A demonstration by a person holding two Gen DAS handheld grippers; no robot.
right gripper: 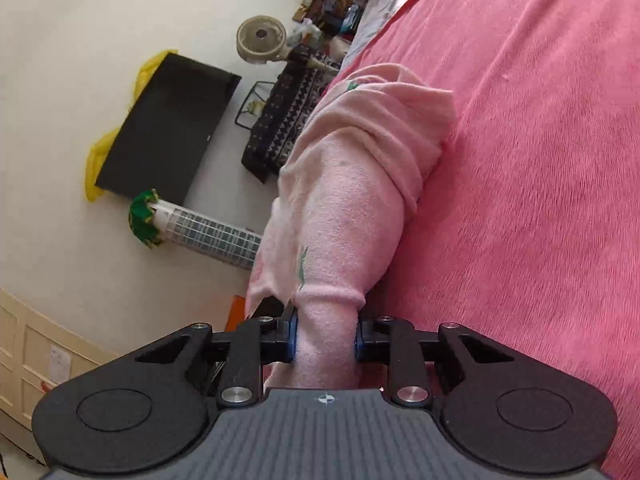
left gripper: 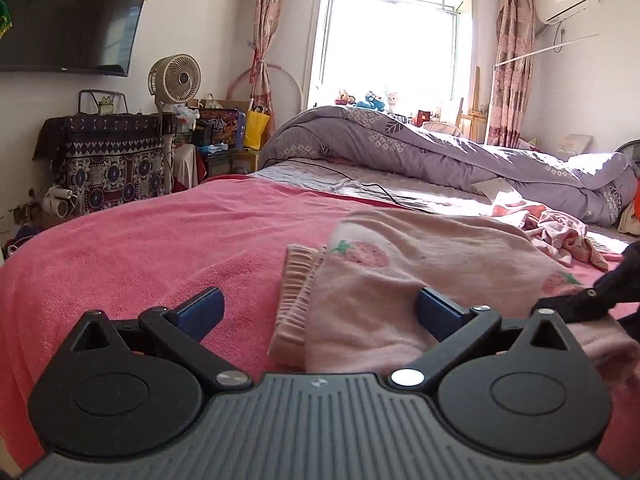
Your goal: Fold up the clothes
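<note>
A home bedroom: bed [left gripper: 160, 232], rumpled quilt [left gripper: 400, 148], curtained window [left gripper: 392, 40], wall television [left gripper: 68, 20].

garment [left gripper: 420, 276] lies on towel [left gripper: 160, 240] spread over bed, quilt [left gripper: 400, 148] behind.

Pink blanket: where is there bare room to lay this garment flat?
The pink blanket is bare left of the strawberry garment, up to the grey sheet. Right of it is crowded: crumpled clothes and the quilt.
</note>
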